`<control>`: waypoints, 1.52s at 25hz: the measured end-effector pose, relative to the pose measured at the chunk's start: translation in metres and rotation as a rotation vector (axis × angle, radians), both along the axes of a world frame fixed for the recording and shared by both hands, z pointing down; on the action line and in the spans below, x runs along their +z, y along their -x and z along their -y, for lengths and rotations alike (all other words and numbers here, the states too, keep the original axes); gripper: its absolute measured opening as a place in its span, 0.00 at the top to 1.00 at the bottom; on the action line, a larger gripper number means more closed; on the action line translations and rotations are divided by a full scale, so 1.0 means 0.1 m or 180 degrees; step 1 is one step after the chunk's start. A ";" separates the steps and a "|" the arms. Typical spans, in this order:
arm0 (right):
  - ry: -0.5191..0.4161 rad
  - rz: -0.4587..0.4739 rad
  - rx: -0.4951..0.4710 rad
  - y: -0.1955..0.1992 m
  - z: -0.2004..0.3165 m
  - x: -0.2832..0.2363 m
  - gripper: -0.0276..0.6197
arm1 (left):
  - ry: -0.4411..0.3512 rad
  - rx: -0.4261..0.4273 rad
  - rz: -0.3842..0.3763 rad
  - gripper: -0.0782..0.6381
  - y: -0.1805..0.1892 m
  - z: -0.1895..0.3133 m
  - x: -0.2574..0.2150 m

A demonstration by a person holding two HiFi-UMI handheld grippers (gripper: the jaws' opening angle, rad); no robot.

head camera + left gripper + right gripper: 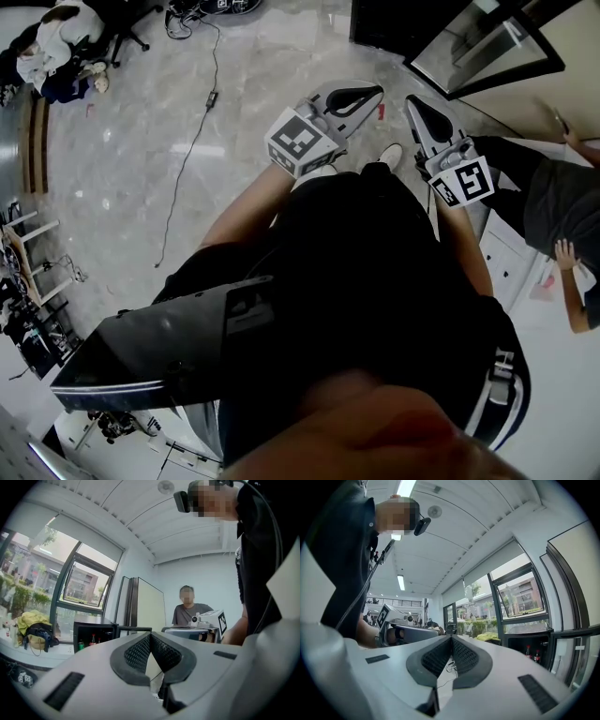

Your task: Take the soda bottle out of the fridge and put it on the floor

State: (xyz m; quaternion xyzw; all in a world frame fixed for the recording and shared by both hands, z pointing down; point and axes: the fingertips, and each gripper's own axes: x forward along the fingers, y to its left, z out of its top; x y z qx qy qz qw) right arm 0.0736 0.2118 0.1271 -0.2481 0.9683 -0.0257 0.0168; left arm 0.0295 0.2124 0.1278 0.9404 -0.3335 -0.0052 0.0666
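Inside the black fridge [93, 632], door open, well apart from both grippers: soda bottle [528, 652], upright beside other drinks, not yet taken. Left gripper [150, 635] and right gripper [451, 637]: jaws pressed together, nothing between them. Status, as judged: nothing completed; approach, grasp, removal and setting on the floor [187, 141] all remain.

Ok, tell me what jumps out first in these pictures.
The left gripper and right gripper, both shut and empty, point ahead side by side over the marble floor. Beyond them a small black fridge stands open by the window, with bottles inside.
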 end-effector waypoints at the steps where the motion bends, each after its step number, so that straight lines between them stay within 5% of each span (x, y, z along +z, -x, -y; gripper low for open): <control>1: -0.0007 0.0002 -0.0018 -0.04 0.07 -0.01 0.94 | -0.0005 -0.0017 0.0004 0.90 -0.04 0.07 -0.01; 15: -0.0186 0.0059 -0.0341 -0.80 1.09 -0.15 0.94 | -0.0066 -0.0292 0.0107 0.90 -0.91 1.10 -0.10; 23: -0.0080 0.0141 -0.0534 -0.99 1.44 -0.07 0.94 | 0.0071 -0.0539 -0.0002 0.90 -1.10 1.44 -0.06; 38: 0.0186 0.0065 -0.0266 -0.53 2.01 0.20 0.94 | 0.0122 -0.0332 -0.0070 0.90 -0.62 1.92 0.08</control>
